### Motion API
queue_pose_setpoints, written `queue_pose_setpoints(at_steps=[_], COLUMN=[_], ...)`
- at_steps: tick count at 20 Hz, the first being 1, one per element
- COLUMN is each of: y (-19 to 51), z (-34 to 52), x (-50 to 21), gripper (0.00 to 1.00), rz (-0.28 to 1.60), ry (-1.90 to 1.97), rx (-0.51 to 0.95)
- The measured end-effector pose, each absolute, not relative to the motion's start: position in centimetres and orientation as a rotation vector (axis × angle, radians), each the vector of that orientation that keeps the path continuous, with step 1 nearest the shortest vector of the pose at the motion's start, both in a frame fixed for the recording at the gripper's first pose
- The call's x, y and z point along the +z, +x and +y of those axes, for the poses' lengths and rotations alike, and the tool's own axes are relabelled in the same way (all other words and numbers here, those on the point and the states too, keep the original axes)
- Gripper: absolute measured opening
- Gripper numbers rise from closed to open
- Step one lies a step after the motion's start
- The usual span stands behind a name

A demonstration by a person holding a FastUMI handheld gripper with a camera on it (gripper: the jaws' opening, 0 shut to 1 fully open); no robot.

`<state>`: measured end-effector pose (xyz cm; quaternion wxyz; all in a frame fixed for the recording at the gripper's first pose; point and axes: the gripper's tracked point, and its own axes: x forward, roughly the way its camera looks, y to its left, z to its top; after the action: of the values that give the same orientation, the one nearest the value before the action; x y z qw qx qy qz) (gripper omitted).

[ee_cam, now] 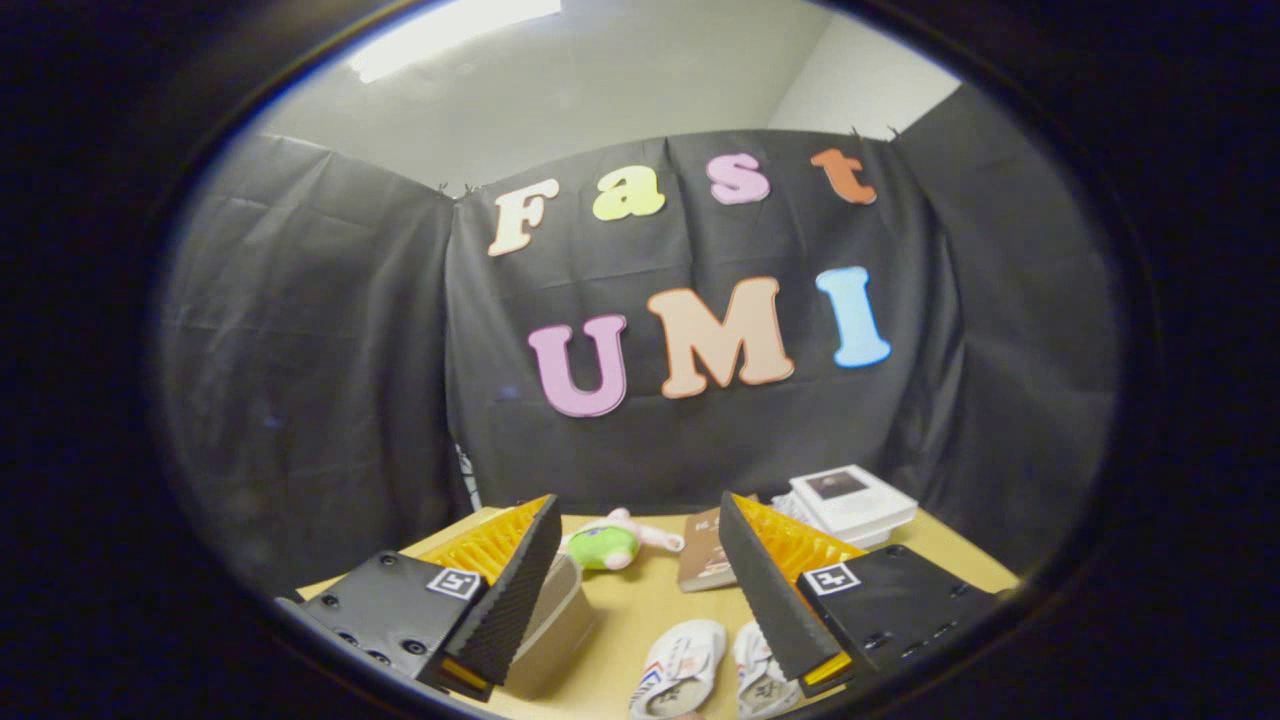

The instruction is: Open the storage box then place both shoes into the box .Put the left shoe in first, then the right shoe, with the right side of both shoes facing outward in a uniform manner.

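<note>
I am holding the gripper (640, 520) spread wide, its fingers gripping nothing. The two shoes (715, 668) are lying on the table (640, 610) between the fingers; the storage box (560, 625) is sitting beside one finger.

Storage box (555, 625) mostly behind one finger; shoes (680, 670) cut off (toes only).

— How did you hold the gripper (640, 540)?
— You held it level, the fingers (520, 590) spread wide at 7 and 5 o'clock, gripping nothing.
</note>
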<state>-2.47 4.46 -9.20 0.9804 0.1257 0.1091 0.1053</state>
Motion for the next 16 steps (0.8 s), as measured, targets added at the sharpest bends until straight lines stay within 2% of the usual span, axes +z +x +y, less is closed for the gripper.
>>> queue_pose_setpoints(at_steps=[5, 16], y=[-3.5, -6.5], z=[6.9, 12.6], x=[-12.5, -20.3], gripper=[1.0, 1.0], rz=[0.355, 0.696], ry=[0.458, 0.996], rx=[0.328, 0.475])
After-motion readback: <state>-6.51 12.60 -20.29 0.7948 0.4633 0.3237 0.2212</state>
